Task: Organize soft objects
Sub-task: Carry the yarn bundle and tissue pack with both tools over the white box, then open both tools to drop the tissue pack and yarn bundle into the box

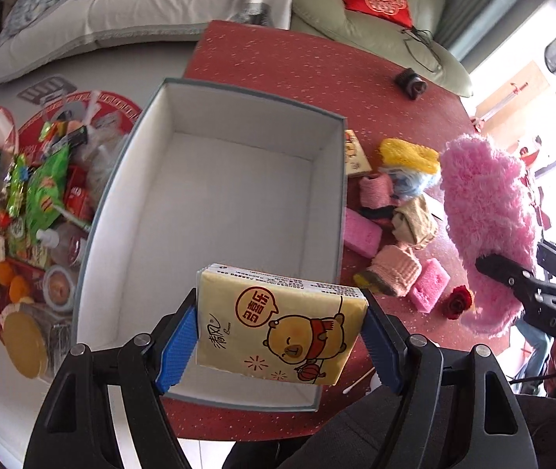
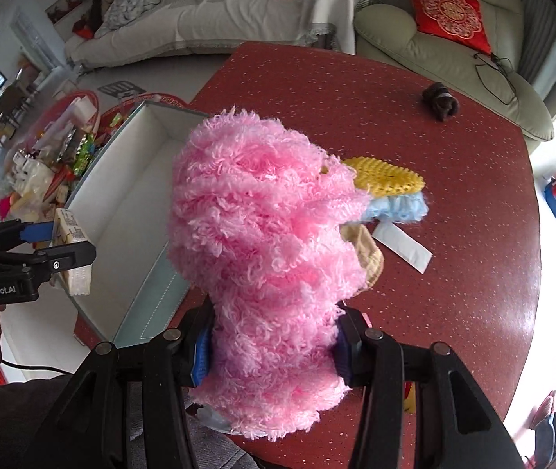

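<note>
My left gripper (image 1: 280, 336) is shut on a yellow tissue pack (image 1: 278, 324) with a cartoon bear, held above the near end of an open white-lined box (image 1: 219, 203); the pack also shows in the right wrist view (image 2: 70, 250). My right gripper (image 2: 272, 346) is shut on a fluffy pink duster (image 2: 262, 234), held above the red table (image 2: 454, 234) right of the box (image 2: 121, 211). The duster shows in the left wrist view (image 1: 489, 219). Nothing lies in the box.
Soft items lie right of the box: yellow mesh sponge (image 1: 407, 154), pink foam blocks (image 1: 362, 232), pink knitted pieces (image 1: 395, 269), a beige cloth (image 1: 415, 221), a red rose (image 1: 460, 301). A dark bundle (image 2: 440, 99) sits far back. Snack clutter (image 1: 24, 211) lies on the floor to the left.
</note>
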The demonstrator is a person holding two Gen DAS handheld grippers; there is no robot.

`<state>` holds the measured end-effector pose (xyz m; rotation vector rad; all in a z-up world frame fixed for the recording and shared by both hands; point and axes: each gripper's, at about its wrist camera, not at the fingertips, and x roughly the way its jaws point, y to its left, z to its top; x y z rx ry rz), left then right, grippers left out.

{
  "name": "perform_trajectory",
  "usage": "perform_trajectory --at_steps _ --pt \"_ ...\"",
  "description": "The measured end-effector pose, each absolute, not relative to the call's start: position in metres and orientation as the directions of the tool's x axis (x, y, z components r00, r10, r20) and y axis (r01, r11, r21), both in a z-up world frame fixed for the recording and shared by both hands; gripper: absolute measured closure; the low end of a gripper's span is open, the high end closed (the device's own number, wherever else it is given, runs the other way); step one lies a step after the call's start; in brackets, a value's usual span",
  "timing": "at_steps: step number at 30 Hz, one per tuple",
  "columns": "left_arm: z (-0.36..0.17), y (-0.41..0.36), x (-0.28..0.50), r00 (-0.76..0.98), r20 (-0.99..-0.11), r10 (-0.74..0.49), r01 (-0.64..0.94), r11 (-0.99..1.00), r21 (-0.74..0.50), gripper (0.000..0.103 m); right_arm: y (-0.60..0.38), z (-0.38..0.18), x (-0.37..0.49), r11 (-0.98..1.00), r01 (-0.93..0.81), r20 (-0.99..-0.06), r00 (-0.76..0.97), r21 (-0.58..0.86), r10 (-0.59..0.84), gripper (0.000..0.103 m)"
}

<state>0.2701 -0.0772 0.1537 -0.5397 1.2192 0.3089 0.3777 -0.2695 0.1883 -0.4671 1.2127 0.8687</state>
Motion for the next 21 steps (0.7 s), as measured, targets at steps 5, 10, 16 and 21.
perform_trajectory --at_steps 5,10,16,21 --pt "0.158 -0.070 0.267 0.330 -0.943 -0.042 -0.517 0.828 -0.217 0.026 -0.234 0.188 0.361 0.498 -0.856 -0.946 0.036 0.137 0.323 0.051" --pt "0.162 -0.065 0.265 0.327 -0.945 -0.022 -0.520 0.830 -0.200 0.026 -0.202 0.206 0.353 0.437 -0.889 -0.934 0.028 0.139 0.356 0.051" --pt "0.154 -0.054 0.258 0.303 -0.953 -0.005 -0.548 0.817 -0.179 0.026 -0.169 0.215 0.350 0.406 -0.902 -0.926 0.016 0.149 0.377 0.051" --pt "0.157 -0.041 0.253 0.308 -0.951 0.010 -0.568 0.804 -0.176 0.026 -0.141 0.224 0.342 0.370 -0.919 -0.919 0.020 0.139 0.395 0.051"
